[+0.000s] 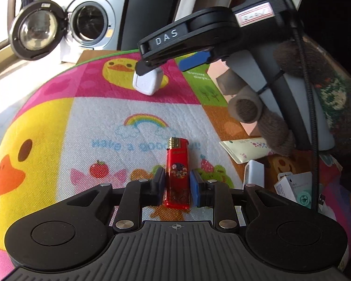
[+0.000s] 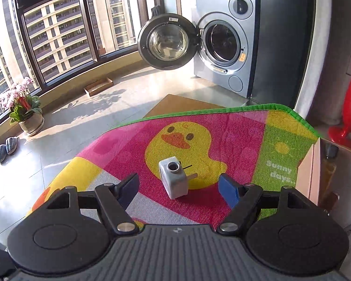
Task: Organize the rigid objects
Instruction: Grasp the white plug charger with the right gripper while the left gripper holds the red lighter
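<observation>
1. Green-bordered duck play mat (image 2: 245, 126) covers the table; its far edge faces an open-doored washing machine (image 2: 224, 42).
2. Left gripper (image 1: 177, 185) pinches a red lighter (image 1: 177, 175) mid-mat.
3. Right gripper (image 2: 179, 190) gapes wide around the white block (image 2: 174, 176) on the mat's duck.

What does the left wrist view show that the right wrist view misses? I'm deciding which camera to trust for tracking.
Only the left wrist view shows the red lighter between the left gripper pads, plus a cream tube and small white boxes at the mat's right edge. Only the right wrist view shows the windows, potted orchid, slippers and the open right gripper. Both show the small white block on the duck mat and the open washing machine.
</observation>
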`<move>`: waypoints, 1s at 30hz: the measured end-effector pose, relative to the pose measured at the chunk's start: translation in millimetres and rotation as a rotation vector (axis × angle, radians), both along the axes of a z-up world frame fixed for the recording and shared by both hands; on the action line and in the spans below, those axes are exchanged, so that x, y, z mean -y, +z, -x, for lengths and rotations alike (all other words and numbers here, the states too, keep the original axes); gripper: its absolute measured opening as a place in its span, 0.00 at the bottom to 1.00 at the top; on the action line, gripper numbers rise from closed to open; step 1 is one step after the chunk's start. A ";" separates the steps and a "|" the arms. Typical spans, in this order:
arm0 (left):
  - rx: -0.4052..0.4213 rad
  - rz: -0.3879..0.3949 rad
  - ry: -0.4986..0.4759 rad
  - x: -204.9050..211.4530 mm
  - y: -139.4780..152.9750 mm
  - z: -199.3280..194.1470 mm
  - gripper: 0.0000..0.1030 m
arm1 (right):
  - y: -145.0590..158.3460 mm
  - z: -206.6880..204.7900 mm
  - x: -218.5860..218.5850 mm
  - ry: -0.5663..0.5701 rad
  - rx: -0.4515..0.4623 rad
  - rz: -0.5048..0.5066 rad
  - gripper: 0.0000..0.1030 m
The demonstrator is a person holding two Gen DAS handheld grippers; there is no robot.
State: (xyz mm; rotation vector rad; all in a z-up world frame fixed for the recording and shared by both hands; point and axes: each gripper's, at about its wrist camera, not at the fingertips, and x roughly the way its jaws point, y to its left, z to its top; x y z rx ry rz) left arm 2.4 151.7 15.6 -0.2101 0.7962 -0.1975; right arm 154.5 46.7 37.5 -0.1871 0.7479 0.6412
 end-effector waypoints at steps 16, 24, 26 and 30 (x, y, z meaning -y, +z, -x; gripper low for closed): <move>0.090 -0.105 -0.035 20.5 -3.2 5.3 0.25 | 36.0 123.0 91.3 0.054 0.148 0.055 0.37; 0.146 -0.113 -0.232 49.3 18.9 41.6 0.10 | 20.0 189.5 213.8 -0.167 0.230 0.087 0.37; 0.183 -0.113 -0.266 60.5 36.0 46.2 0.10 | 13.5 199.7 236.2 -0.220 0.215 0.074 0.37; 0.253 -0.156 -0.303 79.4 66.7 42.8 0.10 | 2.2 213.3 270.6 -0.305 0.196 0.011 0.37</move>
